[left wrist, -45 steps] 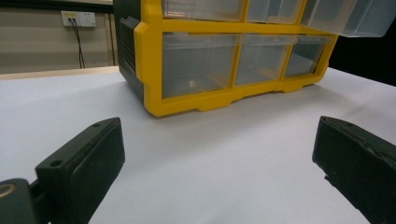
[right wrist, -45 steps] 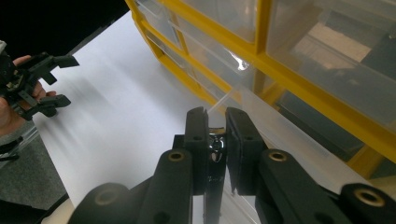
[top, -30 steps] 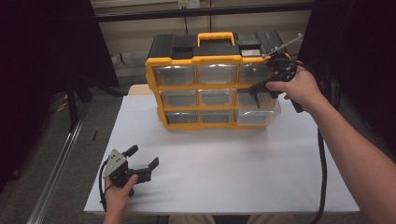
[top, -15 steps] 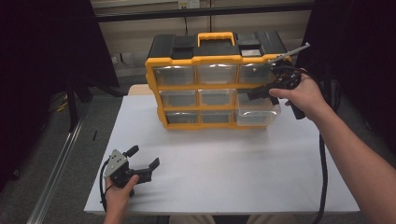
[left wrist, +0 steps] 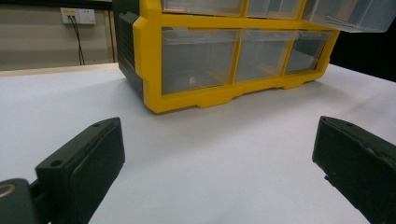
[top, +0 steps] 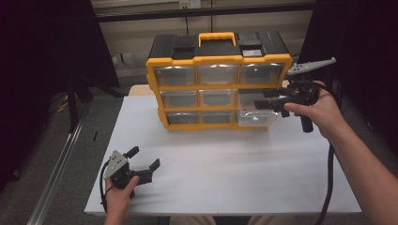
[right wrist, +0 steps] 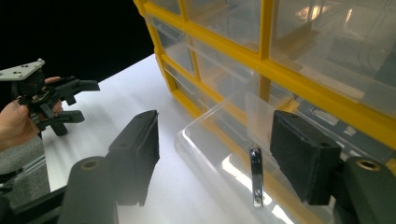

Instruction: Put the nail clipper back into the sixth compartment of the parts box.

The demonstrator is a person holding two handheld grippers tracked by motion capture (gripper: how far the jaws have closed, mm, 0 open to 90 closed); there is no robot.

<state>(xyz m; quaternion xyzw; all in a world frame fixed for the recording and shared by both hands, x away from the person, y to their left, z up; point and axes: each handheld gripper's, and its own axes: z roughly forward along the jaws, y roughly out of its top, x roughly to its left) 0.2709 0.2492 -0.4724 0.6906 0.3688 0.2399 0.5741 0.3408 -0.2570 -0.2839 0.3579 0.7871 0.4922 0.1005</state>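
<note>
A yellow and black drawer organizer [top: 218,86] stands at the back of the white table [top: 225,173]. Its middle-row right clear drawer [top: 255,114] is pulled out, also seen as the clear drawer [left wrist: 350,14] from the left gripper view. A small metal strip [right wrist: 255,179] lies inside the clear drawer [right wrist: 224,158]. My right gripper [top: 263,101] hovers at that drawer, open [right wrist: 215,140], with nothing between its pads. My left gripper [top: 144,157] sits low at the table's front left, open [left wrist: 215,149] and empty, pointing at the organizer [left wrist: 201,60].
The organizer's other drawers are closed. A yellow carry handle [top: 217,36] tops the case. A black cable [top: 328,183] trails from the right gripper along the forearm. The person's left hand with its gripper [right wrist: 44,100] shows far off in the right gripper view.
My right gripper has shifted slightly lower and to the right in front of the pulled-out drawer. The drawer stays out. The left gripper has not moved.
</note>
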